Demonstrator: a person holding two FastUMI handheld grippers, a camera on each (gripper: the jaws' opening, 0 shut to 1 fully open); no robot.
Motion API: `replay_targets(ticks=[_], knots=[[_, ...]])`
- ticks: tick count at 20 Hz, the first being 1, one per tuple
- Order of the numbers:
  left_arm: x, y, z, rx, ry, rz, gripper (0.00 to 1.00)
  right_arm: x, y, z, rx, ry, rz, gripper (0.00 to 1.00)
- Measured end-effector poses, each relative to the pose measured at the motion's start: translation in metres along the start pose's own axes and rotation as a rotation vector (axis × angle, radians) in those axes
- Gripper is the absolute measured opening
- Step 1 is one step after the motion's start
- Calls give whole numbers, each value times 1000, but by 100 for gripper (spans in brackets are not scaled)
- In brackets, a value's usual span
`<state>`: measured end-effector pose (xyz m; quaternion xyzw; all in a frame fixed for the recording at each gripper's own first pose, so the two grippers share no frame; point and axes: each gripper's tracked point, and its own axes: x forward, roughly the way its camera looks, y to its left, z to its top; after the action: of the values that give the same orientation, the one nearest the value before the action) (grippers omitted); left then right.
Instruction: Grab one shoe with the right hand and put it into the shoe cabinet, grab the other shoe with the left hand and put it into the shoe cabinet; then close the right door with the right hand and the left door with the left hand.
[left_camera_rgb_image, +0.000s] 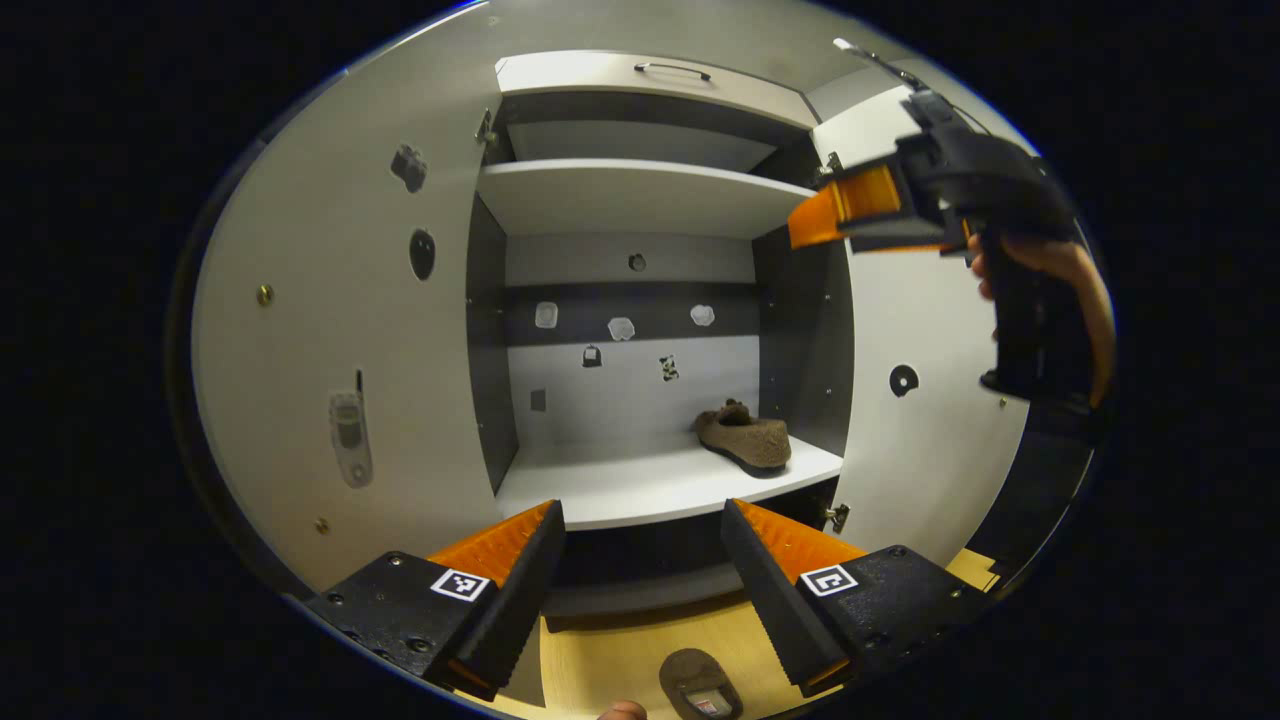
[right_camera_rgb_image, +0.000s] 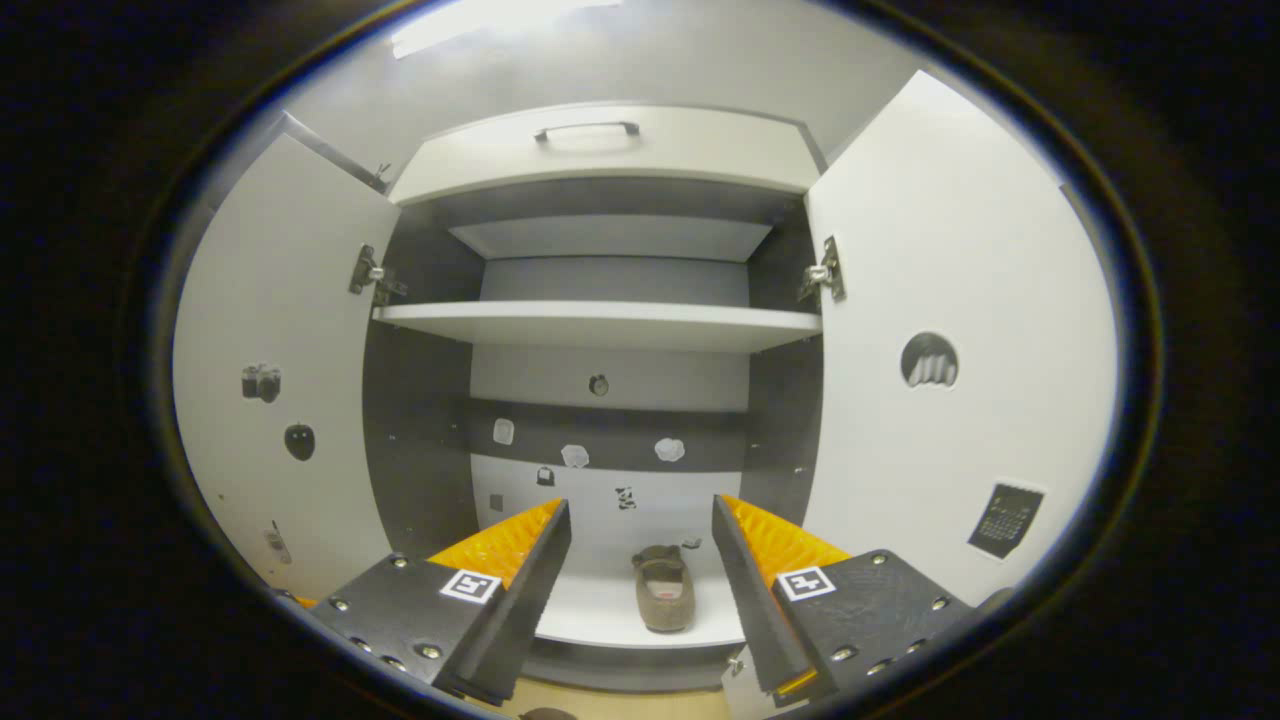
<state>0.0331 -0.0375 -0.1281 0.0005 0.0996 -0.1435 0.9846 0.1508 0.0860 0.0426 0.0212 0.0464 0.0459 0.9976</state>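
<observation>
A brown slipper-like shoe (left_camera_rgb_image: 745, 440) (right_camera_rgb_image: 665, 592) lies on the lower shelf (left_camera_rgb_image: 620, 485) of the open shoe cabinet, toward its right side. A second brown shoe (left_camera_rgb_image: 700, 685) rests on the wooden floor below and just in front of my left gripper (left_camera_rgb_image: 640, 590). That gripper is open, empty, and faces the cabinet's lower opening. My right gripper (right_camera_rgb_image: 640, 580) is also open and empty, held back from the cabinet at mid height. In the left gripper view the right gripper (left_camera_rgb_image: 815, 215) hangs high beside the right door, held by a hand (left_camera_rgb_image: 1060, 270).
Both cabinet doors stand wide open: the left door (left_camera_rgb_image: 350, 330) (right_camera_rgb_image: 270, 380) and the right door (left_camera_rgb_image: 930, 400) (right_camera_rgb_image: 950, 300). An upper shelf (left_camera_rgb_image: 640, 195) (right_camera_rgb_image: 600, 322) is bare. Above it sits a drawer with a handle (left_camera_rgb_image: 672, 70) (right_camera_rgb_image: 585, 130). Light wooden floor (left_camera_rgb_image: 610, 650) lies below.
</observation>
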Motion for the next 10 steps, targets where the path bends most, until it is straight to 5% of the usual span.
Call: replay_targets(ticks=[10], knots=[[22,-18,-156,10,326,-128,98,-63,-30,43,-45,-40,-93,86]])
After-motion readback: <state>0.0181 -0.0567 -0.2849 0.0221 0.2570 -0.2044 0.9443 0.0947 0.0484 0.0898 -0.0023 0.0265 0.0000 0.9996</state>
